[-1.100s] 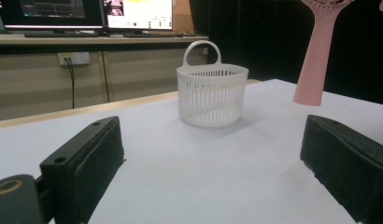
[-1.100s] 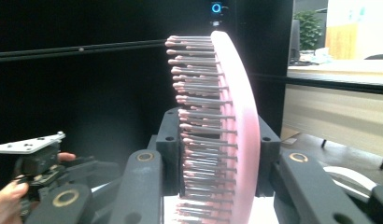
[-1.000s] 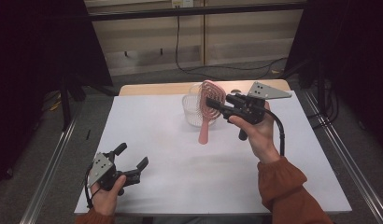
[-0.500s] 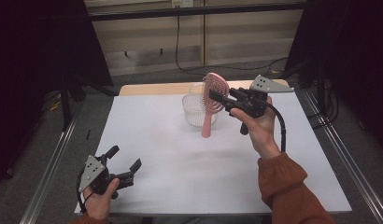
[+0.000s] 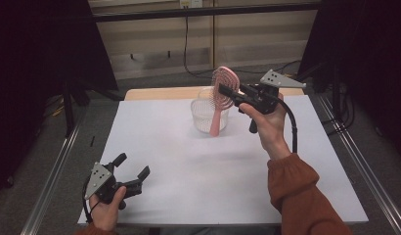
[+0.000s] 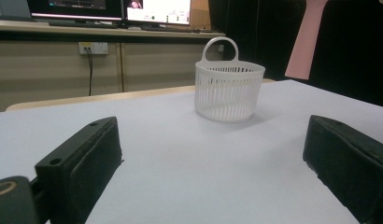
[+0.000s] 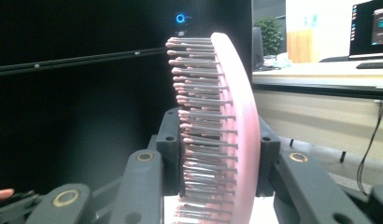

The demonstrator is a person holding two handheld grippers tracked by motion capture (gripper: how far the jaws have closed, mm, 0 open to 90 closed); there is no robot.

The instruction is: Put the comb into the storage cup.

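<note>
A pink hairbrush hangs in the air over the far middle of the white table, head up and handle pointing down. My right gripper is shut on its head; in the right gripper view both jaws press on the brush, bristles to the left. The handle hangs just in front of a white slatted basket with a loop handle. My left gripper rests near the table's front left corner, open with nothing between its jaws. The left gripper view looks across to the basket and the pink handle.
A wooden strip edges the table's far side. Metal rails run along both sides of the table. Cables and a wall socket are behind it, with monitors on a desk beyond.
The right gripper has lifted the brush slightly, so its handle end now hangs higher in front of the basket. The left gripper has barely shifted.
</note>
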